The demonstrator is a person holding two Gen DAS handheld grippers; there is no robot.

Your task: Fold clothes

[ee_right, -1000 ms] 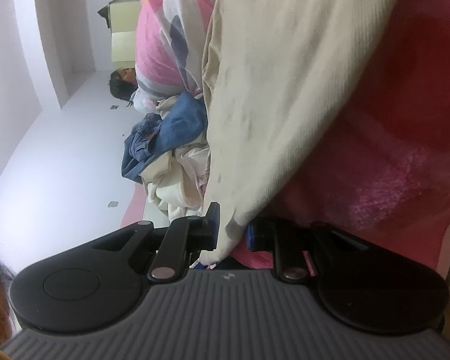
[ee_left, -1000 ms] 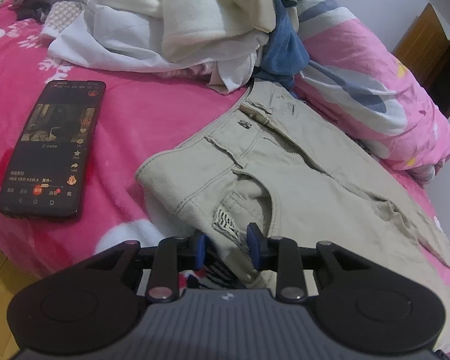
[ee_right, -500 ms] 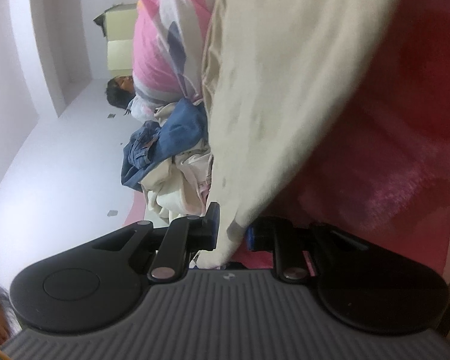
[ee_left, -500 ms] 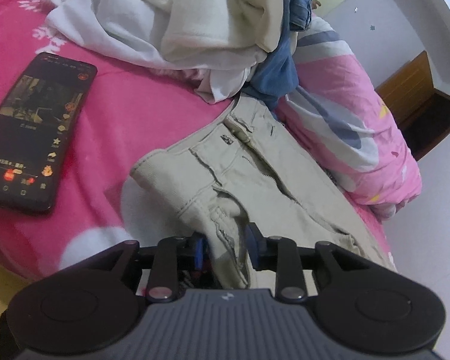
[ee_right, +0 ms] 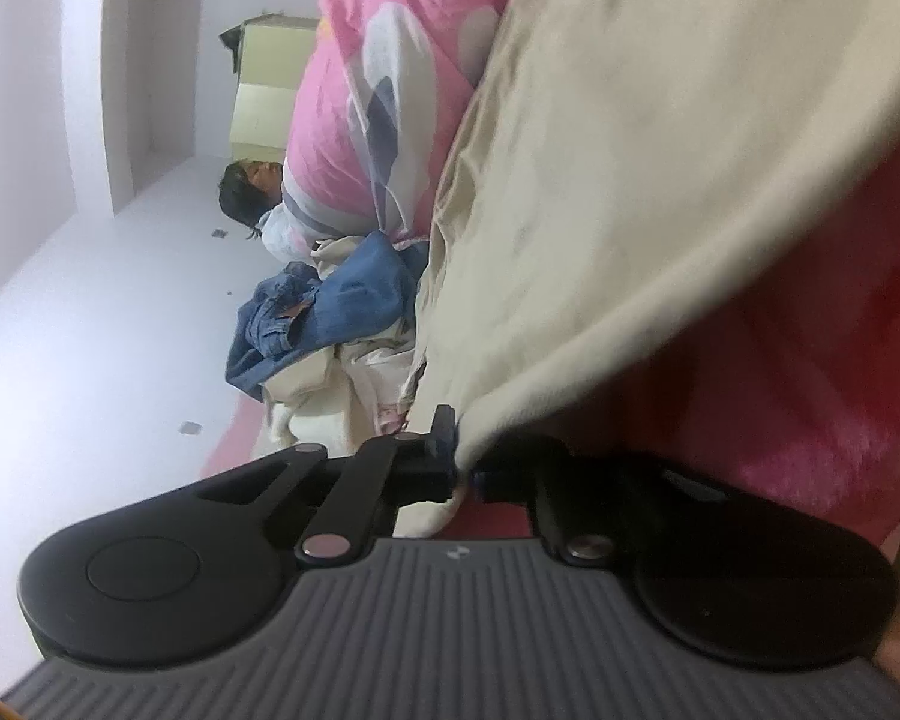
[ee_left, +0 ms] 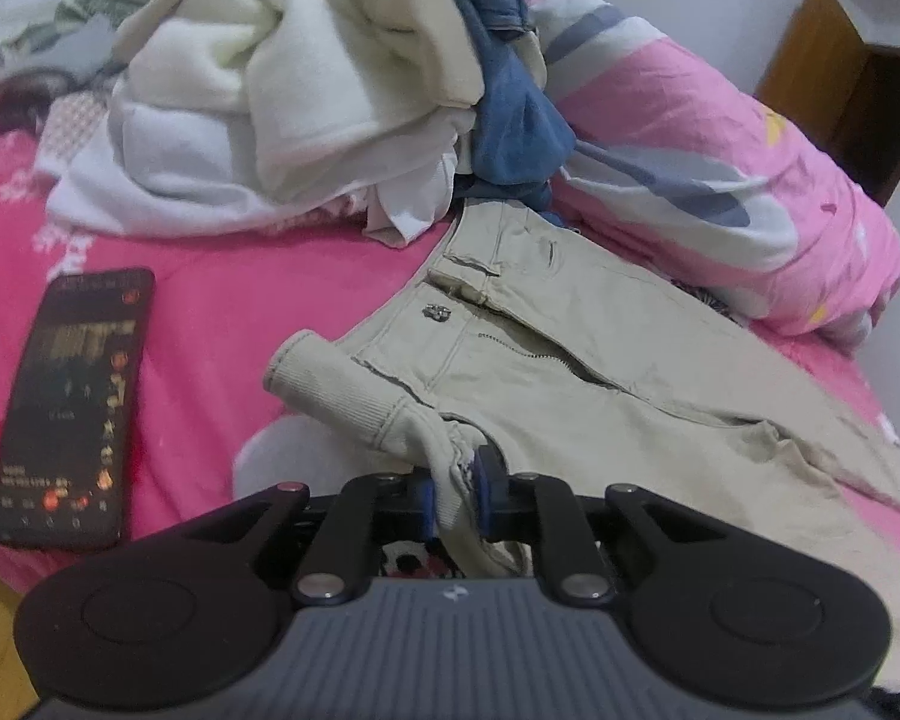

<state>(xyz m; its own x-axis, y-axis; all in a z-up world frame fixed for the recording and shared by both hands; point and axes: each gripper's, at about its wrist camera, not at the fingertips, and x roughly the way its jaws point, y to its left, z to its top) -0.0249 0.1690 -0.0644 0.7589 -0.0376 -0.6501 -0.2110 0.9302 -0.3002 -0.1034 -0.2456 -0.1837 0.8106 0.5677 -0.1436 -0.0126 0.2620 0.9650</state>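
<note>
Waistband now rolled over, both claws gripping trousers (beige)

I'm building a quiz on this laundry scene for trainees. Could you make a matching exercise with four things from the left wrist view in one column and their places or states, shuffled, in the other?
Things:
1. beige corduroy trousers
2. black smartphone
3. blue denim garment
4. pink patterned quilt

Places or states:
A. bunched up along the right side of the bed
B. waistband pinched in the left gripper
C. lying flat on the pink sheet, screen lit
D. draped on the pile of pale clothes

Pairs: 1-B, 2-C, 3-D, 4-A
</note>
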